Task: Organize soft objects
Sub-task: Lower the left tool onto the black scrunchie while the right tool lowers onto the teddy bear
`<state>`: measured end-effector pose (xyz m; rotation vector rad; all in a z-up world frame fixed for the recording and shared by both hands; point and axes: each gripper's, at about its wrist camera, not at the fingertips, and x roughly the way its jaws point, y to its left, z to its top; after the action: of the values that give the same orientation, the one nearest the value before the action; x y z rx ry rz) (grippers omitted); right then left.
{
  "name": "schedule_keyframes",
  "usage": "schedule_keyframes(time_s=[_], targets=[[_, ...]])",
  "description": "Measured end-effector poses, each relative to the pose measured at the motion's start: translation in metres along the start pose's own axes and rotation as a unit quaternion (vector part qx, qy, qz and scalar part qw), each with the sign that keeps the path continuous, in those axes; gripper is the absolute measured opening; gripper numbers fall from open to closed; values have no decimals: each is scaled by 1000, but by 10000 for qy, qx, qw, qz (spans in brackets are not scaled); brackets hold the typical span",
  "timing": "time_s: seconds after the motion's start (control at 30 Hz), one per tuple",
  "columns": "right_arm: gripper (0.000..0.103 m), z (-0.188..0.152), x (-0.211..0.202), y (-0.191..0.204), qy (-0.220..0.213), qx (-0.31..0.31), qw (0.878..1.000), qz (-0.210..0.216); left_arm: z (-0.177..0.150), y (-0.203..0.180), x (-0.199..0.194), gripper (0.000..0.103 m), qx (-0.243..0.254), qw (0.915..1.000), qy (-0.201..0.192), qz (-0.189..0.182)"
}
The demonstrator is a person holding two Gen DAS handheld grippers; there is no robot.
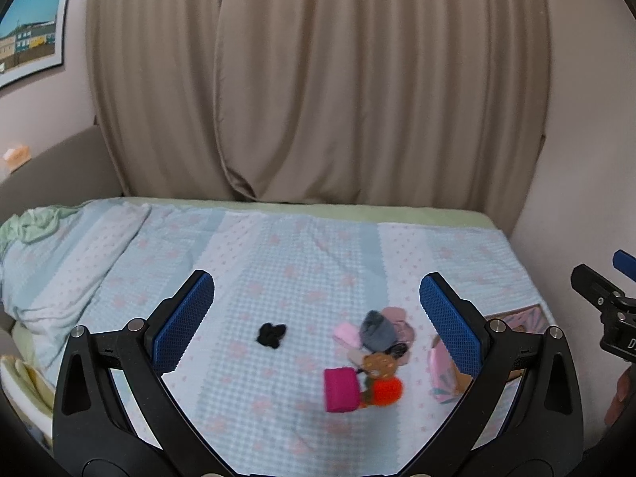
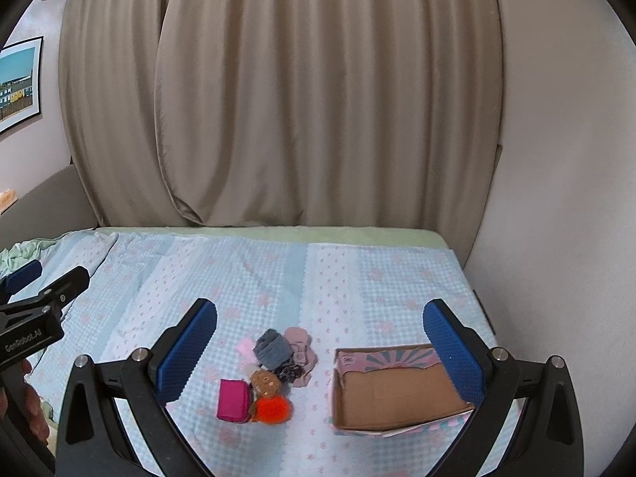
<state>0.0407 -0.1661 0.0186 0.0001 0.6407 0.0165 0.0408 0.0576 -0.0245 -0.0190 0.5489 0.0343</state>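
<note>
Both tongs, left and right, hover wide and empty above the checked blue bedspread, where a small heap of soft fabric items lies beside an open cardboard box, probably their destination.

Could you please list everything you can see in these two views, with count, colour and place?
cardboard box: one, brown inside, pink-patterned outside, on the bed right of the pile
soft pile: several pieces, grey, pink, dark, mid-bed
magenta pouch: one, front left of the pile
orange pom-pom: one, beside the pouch
black item: one, alone, left of the pile
bedspread: one, pale blue checks
curtain: beige, behind the bed
framed picture: one, left wall
left gripper: open, empty
right gripper: open, empty
</note>
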Motion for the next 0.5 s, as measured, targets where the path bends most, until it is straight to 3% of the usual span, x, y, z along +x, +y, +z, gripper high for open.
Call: schedule_keyframes(time_s=[0.2, 0.5], targets=[[103, -14, 36, 30, 357, 116, 9993, 24, -14, 40, 43, 103, 47, 9989, 468, 39], [103, -60, 129, 77, 941, 215, 9952, -129, -59, 102, 163, 103, 43, 9909, 1336, -134]])
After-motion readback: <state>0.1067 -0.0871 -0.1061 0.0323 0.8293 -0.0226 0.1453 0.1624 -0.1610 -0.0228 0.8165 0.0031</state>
